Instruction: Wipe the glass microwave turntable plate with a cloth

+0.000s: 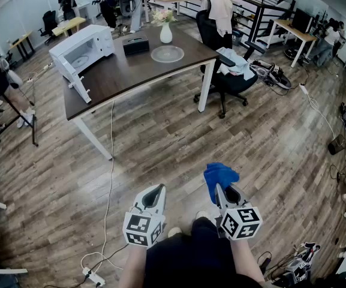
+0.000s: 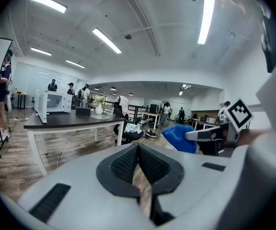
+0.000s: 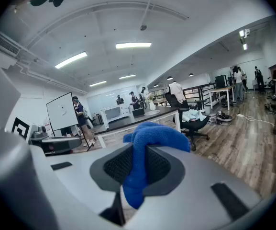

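The glass turntable plate (image 1: 167, 54) lies on the far dark desk (image 1: 131, 71), next to a white vase. It shows small in the right gripper view (image 3: 152, 112) and the left gripper view (image 2: 101, 117). My right gripper (image 1: 219, 188) is shut on a blue cloth (image 1: 220, 174), which bunches over its jaws (image 3: 147, 147). My left gripper (image 1: 156, 190) is shut with nothing between its jaws (image 2: 138, 153). Both are held low over the wooden floor, well short of the desk.
A white microwave (image 1: 80, 50) with its door open stands on the desk's left end, a black box (image 1: 135, 43) behind the plate. A black office chair (image 1: 226, 71) sits right of the desk. A cable (image 1: 108, 179) and power strip lie on the floor. People stand in the background.
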Tool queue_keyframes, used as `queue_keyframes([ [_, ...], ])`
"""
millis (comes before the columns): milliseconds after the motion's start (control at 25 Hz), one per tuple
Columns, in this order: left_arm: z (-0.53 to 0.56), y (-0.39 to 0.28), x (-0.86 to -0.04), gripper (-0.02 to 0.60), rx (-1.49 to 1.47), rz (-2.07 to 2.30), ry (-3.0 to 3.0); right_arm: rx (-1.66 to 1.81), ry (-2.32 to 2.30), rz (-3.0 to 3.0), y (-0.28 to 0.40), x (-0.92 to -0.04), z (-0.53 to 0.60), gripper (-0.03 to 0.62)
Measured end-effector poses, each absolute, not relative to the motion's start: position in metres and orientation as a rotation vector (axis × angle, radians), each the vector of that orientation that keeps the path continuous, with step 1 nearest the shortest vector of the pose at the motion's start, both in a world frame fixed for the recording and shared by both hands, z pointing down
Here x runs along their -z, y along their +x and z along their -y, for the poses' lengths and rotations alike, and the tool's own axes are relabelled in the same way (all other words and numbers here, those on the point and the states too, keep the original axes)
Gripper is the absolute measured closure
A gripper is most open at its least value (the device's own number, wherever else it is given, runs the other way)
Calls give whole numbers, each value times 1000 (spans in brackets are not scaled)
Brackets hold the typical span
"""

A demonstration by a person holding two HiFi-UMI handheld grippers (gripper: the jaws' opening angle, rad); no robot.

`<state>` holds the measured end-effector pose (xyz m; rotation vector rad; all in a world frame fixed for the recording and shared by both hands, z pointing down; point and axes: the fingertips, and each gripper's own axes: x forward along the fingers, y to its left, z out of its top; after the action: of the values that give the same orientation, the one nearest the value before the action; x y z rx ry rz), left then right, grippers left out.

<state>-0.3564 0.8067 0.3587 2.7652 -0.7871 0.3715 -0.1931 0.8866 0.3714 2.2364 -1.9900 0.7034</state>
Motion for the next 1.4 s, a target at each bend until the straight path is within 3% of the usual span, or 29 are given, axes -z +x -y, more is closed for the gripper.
queue_keyframes([
  [800,-796,-366,-369,577,-409,786,2756,-737,2260,1973,-205,-377,-878,546],
  [1400,-661,-321,-367,577,-420,868,2750,-789,2204,2037,-157,-388,-728,546],
])
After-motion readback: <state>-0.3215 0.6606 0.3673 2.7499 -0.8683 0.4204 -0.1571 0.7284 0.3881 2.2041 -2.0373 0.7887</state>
